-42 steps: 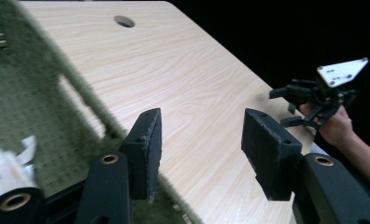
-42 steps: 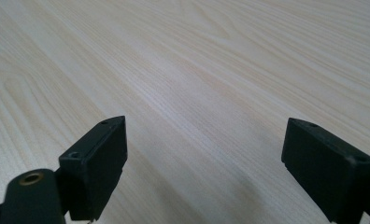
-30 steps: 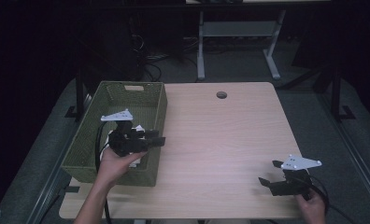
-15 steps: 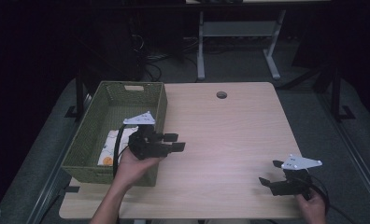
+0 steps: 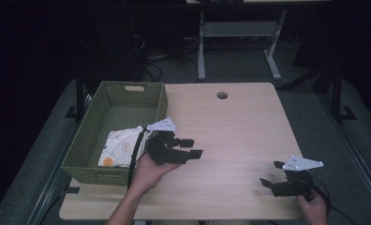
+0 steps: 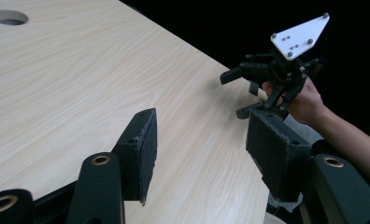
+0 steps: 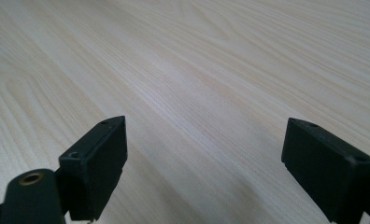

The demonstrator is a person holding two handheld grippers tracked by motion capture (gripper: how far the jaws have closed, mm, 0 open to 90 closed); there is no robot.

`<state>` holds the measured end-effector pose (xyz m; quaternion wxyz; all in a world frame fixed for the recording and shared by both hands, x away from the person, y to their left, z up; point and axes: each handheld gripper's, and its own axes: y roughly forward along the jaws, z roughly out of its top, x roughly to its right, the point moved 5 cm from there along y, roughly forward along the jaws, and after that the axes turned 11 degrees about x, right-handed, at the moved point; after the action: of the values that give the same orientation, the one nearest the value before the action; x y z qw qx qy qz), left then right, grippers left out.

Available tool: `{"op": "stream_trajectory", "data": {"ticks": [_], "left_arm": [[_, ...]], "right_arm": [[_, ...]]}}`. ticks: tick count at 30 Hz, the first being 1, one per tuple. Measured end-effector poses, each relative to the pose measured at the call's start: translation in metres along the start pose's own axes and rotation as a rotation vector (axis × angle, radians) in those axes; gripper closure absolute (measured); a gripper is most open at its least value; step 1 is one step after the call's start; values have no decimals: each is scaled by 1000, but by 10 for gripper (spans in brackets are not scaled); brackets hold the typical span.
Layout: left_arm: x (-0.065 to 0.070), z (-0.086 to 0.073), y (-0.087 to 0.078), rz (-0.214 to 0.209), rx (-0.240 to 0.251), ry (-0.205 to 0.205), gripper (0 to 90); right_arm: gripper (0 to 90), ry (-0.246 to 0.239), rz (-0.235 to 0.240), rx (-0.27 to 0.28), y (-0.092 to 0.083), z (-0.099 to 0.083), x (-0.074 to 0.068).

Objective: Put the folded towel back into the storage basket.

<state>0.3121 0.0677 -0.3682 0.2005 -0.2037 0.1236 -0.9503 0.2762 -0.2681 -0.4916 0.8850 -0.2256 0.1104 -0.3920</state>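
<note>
The patterned cloth [image 5: 120, 146] in the basket [image 5: 87, 140] lies behind the left gripper [image 5: 189, 147], whose empty jaws, spread, have just been opening.

Left gripper [image 5: 189, 147]: black body, grey three-cornered plate, black cable.
Right gripper [image 5: 273, 174]: black, white screw-dotted plate.
Pads [image 6: 145, 149]: dark, coarse-textured.
Forearms: bare.

A pale wood-grain table [image 5: 249, 136] with a round cable hole [image 5: 222, 95] near its far edge stands on grey carpet [image 5: 310, 101]. Beyond it, in a dark room, are the white legs of another desk [image 5: 272, 61] and loose black cables [image 5: 151, 70] on the floor.
</note>
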Motion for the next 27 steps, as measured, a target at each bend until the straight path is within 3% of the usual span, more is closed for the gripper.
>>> {"op": "stream_trajectory", "data": {"ticks": [5,13,23,27], "left_arm": [[8,-7,14,-15,-24,15,424],[18,-19,34,-12,-23,19,405],[27,-48,54,-11,-41,32,374],[33,-60,59,5,-29,14,358]], "right_arm": [[138,2,-2,-1,0,0,-1],[138,-7,1,-2,0,0,-1],[138,-9,-1,-1,-2,0,-2],[138,-21,-1,-7,-2,0,-2]]}}
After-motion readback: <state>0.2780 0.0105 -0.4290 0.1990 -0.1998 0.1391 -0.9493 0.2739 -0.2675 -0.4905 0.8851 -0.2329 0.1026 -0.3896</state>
